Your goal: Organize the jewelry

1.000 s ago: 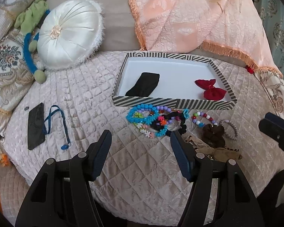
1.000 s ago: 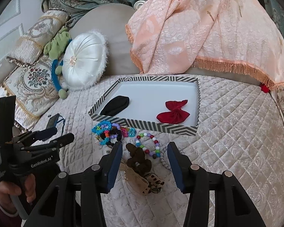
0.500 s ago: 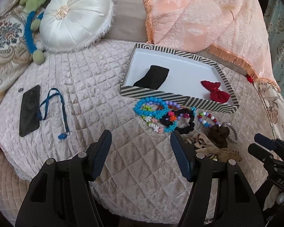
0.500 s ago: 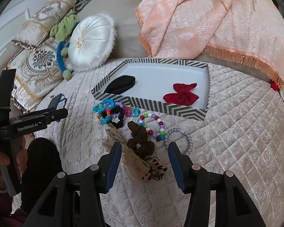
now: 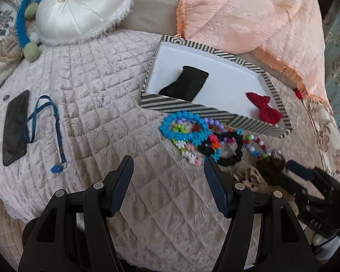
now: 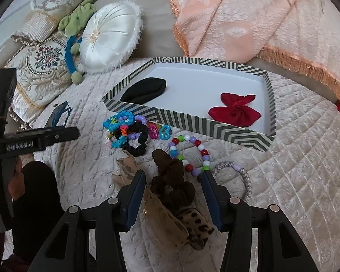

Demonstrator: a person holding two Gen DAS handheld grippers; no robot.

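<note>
A striped tray (image 6: 193, 128) (image 5: 190, 110) on the quilted bed holds a black cloth (image 6: 145, 90) and a red bow (image 6: 234, 112). In front of it lies a pile of bead bracelets (image 5: 188, 131) (image 6: 122, 127), a black scrunchie (image 6: 138, 139), a multicolour bead bracelet (image 6: 192, 154), a silver bracelet (image 6: 235, 173), a brown bow (image 6: 172, 179) and a leopard-print piece (image 6: 192, 233). My right gripper (image 6: 173, 175) is open, its fingers either side of the brown bow. My left gripper (image 5: 167, 165) is open and empty, just before the bead pile.
A black phone (image 5: 15, 124) with a blue lanyard (image 5: 56, 133) lies at the left. A round white cushion (image 5: 81, 9), patterned pillows (image 6: 40, 68) and a peach blanket (image 6: 249, 22) line the back. The bed edge curves off in front.
Both grippers have moved forward and down toward the jewelry pile. The right gripper's fingers now straddle the brown bow. Both stay open.
</note>
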